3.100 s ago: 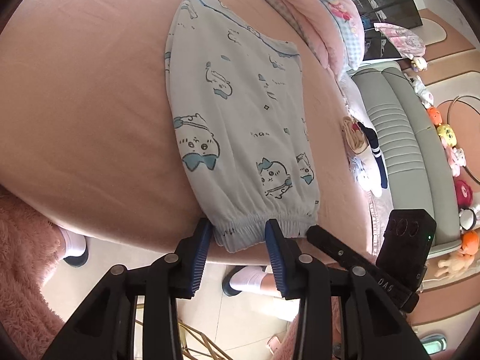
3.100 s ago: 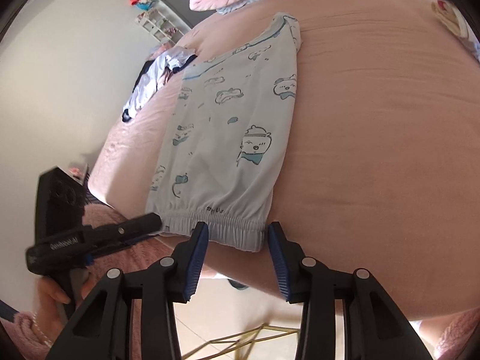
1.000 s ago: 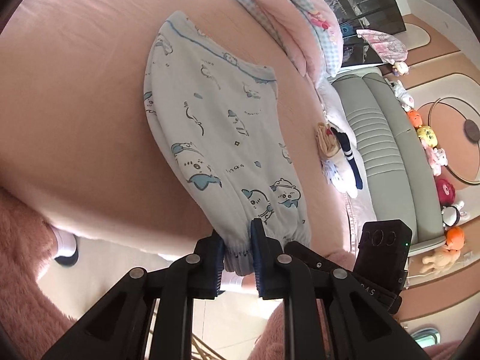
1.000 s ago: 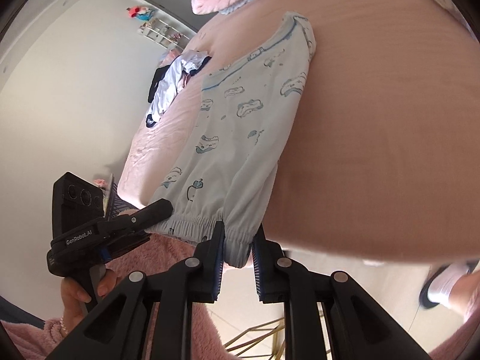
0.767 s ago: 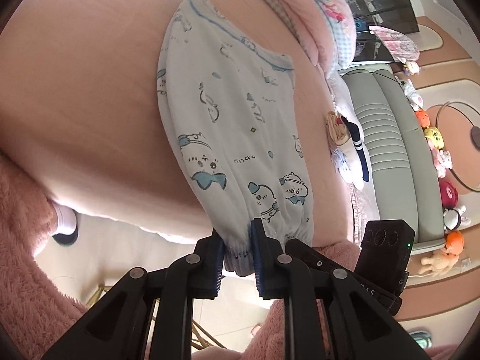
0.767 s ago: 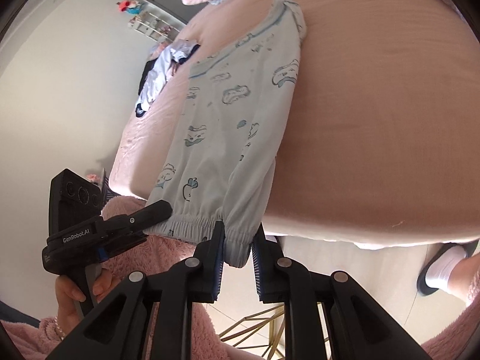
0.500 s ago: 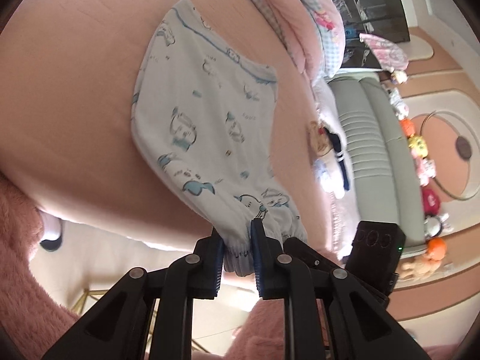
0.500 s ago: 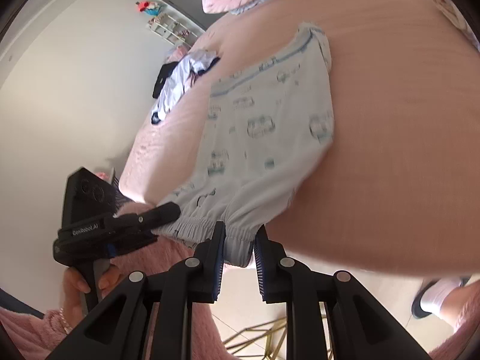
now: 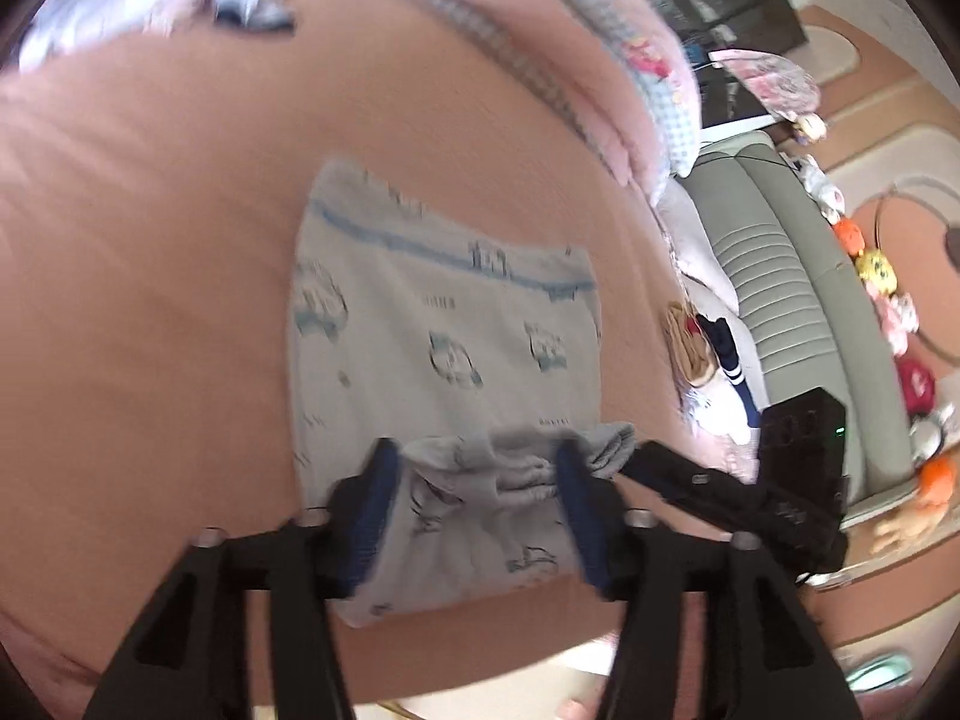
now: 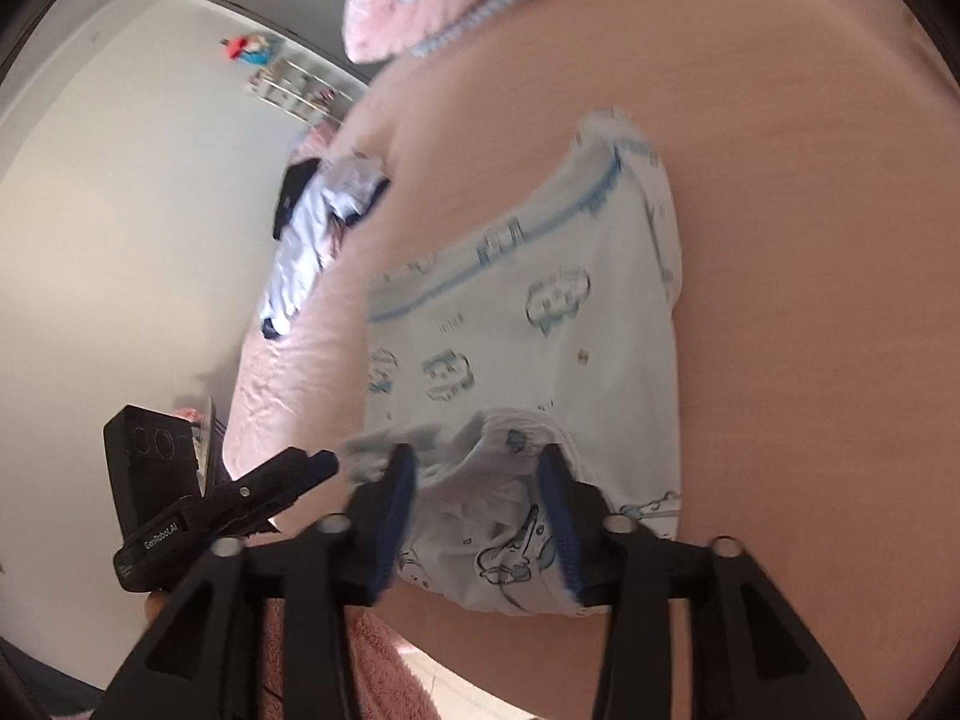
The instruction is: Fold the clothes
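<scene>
Light blue pants [image 9: 444, 324] with cartoon prints lie on the pink bed sheet [image 9: 150, 300], doubled over, their gathered cuffs [image 9: 516, 456] resting on the upper half. My left gripper [image 9: 474, 468] is open, its blue-padded fingers standing either side of the cuffs. In the right wrist view the same pants [image 10: 540, 312] show the blue-trimmed waistband at the far end. My right gripper [image 10: 477, 468] is open too, straddling the bunched cuff [image 10: 498, 438]. Both views are motion-blurred. Each gripper's tip shows beside the other, close together at the cuffs.
Pink pillows and a checked quilt [image 9: 600, 60] lie at the bed's far end. A pile of clothes [image 10: 324, 222] sits on the bed's left side. Socks and small garments [image 9: 708, 354] lie by the grey sofa [image 9: 798, 300]. The bed edge runs just below both grippers.
Both grippers carried the cuffs up and forward over the pants, folding them in half. Both then opened and let the cuffs go onto the cloth.
</scene>
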{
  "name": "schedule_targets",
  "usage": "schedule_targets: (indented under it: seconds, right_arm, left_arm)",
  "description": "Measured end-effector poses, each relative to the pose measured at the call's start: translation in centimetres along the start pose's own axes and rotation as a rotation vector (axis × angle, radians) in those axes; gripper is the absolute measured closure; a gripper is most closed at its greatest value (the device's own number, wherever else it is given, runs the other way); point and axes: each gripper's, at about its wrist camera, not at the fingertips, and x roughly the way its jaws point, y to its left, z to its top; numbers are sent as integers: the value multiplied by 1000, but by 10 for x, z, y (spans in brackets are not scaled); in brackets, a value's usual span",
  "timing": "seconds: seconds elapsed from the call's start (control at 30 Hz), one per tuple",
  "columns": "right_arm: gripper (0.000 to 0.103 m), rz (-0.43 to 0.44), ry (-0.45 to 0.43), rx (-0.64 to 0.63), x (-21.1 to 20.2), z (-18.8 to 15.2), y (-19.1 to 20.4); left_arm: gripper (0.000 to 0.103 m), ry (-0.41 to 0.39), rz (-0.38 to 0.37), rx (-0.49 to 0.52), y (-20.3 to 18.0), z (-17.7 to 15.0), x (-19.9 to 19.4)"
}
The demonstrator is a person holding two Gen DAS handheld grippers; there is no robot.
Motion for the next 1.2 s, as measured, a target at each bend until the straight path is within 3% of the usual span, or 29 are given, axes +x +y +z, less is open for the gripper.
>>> schedule_targets:
  seconds: [0.1,0.2,0.23,0.33,0.37,0.43,0.47,0.5,0.53,0.6,0.7,0.97,1.2]
  right_arm:
    - [41,-30,-85,-63,-25,0,6]
    - [41,-191,-95,-220,-20,-6,14]
    - [41,-268,-68,-289,-10,-10,18]
    - [41,-353,-8,-417,15,-23,28]
    - [42,-354,9,-434,21,-26,29]
    - [48,-343,44,-446,32,-31,30]
    - [65,-337,64,-446,37,-34,30]
    - [71,-331,84,-446,42,-37,30]
    - [72,-338,83,-445,43,-38,30]
    - [83,-319,68,-444,41,-40,31]
    - [90,-297,23,-425,29,-37,35]
    - [92,-319,-99,-439,10,-3,57]
    - [92,-317,-192,-444,15,46,68]
  left_arm:
    - [37,16,29,75,-3,-5,8]
    - [37,46,57,147,-8,-11,20]
    - [38,56,67,171,-9,-13,24]
    - [42,85,95,243,-13,-19,36]
    - [44,95,104,267,-15,-21,40]
    - [67,115,123,315,-18,-25,49]
    - [76,125,132,339,-19,-27,53]
    - [89,135,142,363,-20,-29,57]
    - [92,145,151,387,-22,-31,61]
    - [94,133,155,403,-23,-32,58]
    - [95,90,141,391,-23,-30,47]
    - [96,-8,146,409,-46,-3,37]
    - [96,-79,173,428,-43,58,46]
